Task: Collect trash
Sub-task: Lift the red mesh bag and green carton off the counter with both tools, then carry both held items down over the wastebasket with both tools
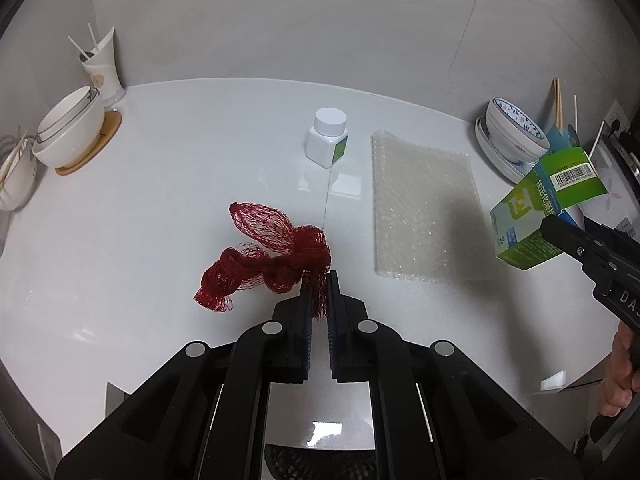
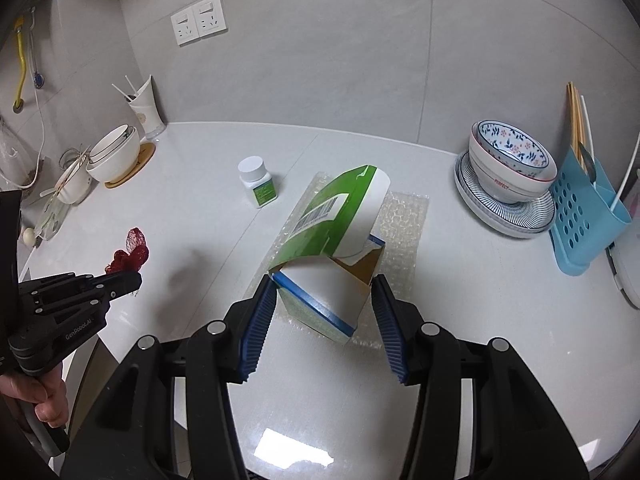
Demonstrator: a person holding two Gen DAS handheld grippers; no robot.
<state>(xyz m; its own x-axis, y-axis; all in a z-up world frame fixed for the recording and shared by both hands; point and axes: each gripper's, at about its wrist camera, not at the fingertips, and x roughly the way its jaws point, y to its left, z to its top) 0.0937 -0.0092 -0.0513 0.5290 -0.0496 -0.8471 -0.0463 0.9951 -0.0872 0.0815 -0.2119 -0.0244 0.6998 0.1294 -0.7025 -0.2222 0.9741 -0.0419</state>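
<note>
The left gripper has its jaws clamped on red netting; the right gripper, jaws half-spread, grips an opened green carton above the tabletop.

The white countertop is smooth and glossy, mirroring light, while the tiled wall behind its back edge looks matt grey. A red net is coarse open plastic mesh, the sheet of bubble wrap is clear, dimpled plastic film, the green and white box is printed cardboard with a brown raw inside, and the small bottle is smooth white plastic. Near the left edge, glazed ceramic bowls sit on a wooden coaster; both grippers are matt black plastic with ribbed blue pads.
</note>
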